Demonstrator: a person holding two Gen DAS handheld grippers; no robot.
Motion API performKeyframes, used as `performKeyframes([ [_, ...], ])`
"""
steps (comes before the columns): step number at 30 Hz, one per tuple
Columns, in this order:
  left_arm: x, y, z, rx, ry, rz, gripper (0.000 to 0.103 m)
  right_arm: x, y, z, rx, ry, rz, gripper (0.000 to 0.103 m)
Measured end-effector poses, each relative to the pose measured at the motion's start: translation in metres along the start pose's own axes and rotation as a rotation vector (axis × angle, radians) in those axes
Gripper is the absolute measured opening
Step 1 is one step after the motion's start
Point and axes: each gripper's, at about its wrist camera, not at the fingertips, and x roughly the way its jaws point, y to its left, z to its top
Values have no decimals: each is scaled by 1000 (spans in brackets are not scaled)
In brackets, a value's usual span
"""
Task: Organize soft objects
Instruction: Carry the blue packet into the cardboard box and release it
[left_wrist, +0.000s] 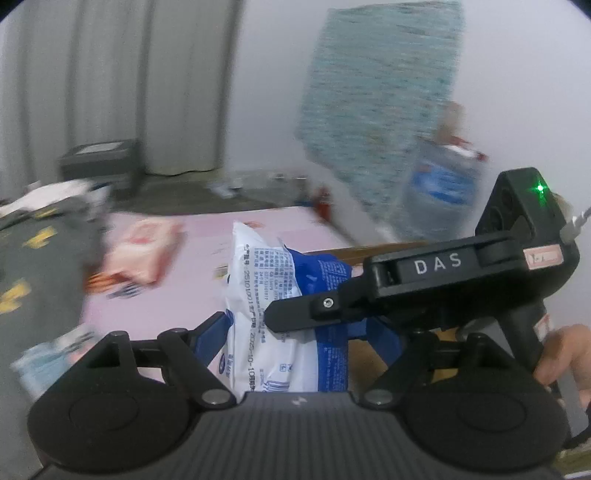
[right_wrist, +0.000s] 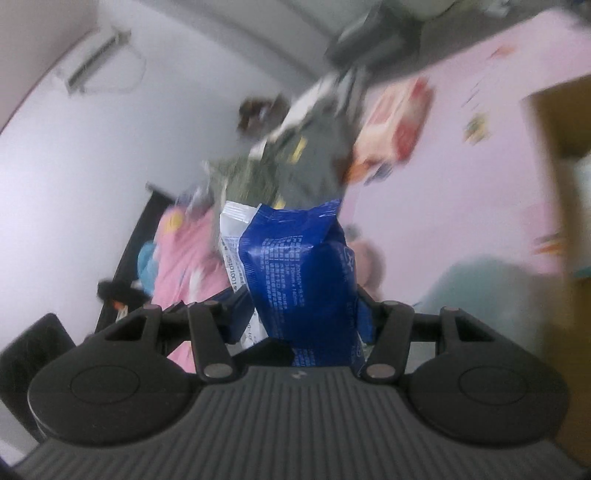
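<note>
packet (left_wrist: 280, 314) clamped between both grippers' fingers.

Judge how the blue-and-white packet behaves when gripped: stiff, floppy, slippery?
The packet looks soft: its film is creased and dented between the right hand-held gripper. Probably light, since it stands up unsupported. The glossy wrapper may slip; both grippers seem to hold it, left hand-held gripper included.

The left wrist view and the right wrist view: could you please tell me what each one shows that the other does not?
Only the left wrist view shows the right gripper from outside, a hand on its handle, grey curtains and a teal patterned panel. Only the right wrist view shows a wall air conditioner and the cardboard box. Both show the blue and white packet gripped between the jaws, the pink surface and a pink packet.
</note>
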Motion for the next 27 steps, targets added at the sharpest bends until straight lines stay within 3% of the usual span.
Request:
performKeyframes([
  [7,65,-83,16,41,68,-158,82,-108,-63,4,78,-129,-125,55],
  [12,117,-110,10,41,187,-212,81,-137,-118,3,176,-104,-192,55],
  [16,143,-114,-3,50,258,-215,79,-131,-162,3,220,-35,-239,55],
  [23,117,-82,-10,39,226,-217,79,-72,-238,-15,354,95,-375,49],
  [27,95,-55,-14,8,195,-198,79,-58,-247,-15,340,102,-384,48],
])
